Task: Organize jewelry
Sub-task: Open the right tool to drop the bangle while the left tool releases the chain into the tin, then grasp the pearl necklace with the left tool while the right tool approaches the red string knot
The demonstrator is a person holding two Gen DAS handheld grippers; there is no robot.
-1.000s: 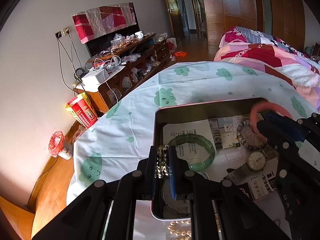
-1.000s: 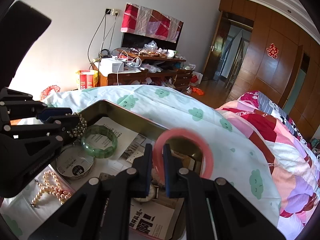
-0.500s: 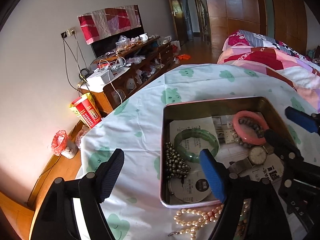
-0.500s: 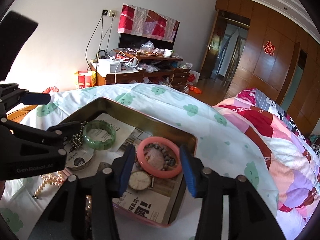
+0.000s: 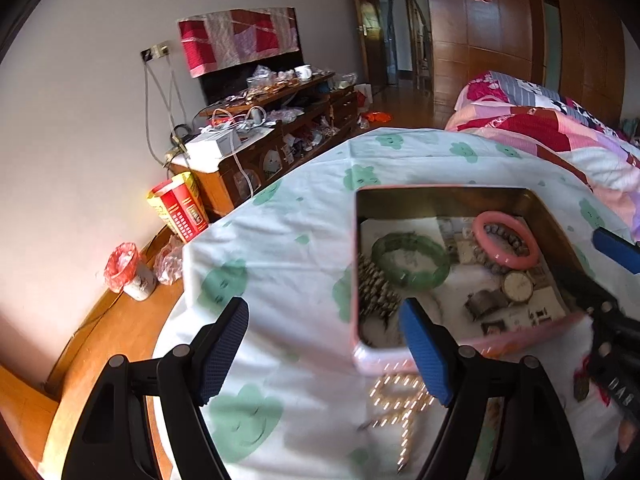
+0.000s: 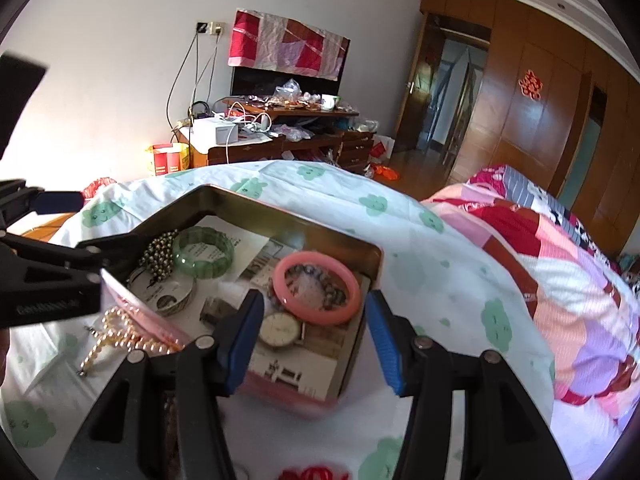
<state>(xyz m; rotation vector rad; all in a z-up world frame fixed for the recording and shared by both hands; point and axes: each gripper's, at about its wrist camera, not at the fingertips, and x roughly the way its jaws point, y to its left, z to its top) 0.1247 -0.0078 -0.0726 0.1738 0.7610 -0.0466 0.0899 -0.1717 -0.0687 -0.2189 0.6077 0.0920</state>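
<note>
A pink-rimmed metal tin (image 5: pixel 448 194) (image 6: pixel 304 222) lies on the bed cloth. Inside lie a green bangle (image 5: pixel 410 260) (image 6: pixel 206 246), a pink bangle (image 5: pixel 506 240) (image 6: pixel 318 294), a dark bead string (image 5: pixel 374 292) (image 6: pixel 158 256) and a wristwatch (image 5: pixel 518 286) (image 6: pixel 280 330). A pearl necklace (image 5: pixel 400 404) (image 6: pixel 120 340) lies on the cloth in front of the tin. My left gripper (image 5: pixel 324 352) is open and empty, near the tin's front left corner. My right gripper (image 6: pixel 314 344) is open and empty, over the tin's near end.
The white cloth with green prints (image 5: pixel 288 248) covers the surface. A quilted bedspread (image 6: pixel 560 260) lies to the right. A cluttered wooden cabinet (image 5: pixel 272 148) stands by the wall, with a red-yellow box (image 5: pixel 178 206) and a small bin (image 5: pixel 128 270) on the floor. Something red (image 6: pixel 308 474) lies at the cloth's front.
Both grippers opened: the left let the bead string drop into the tin, the right let the pink bangle drop in. Both then drew back from the tin.
</note>
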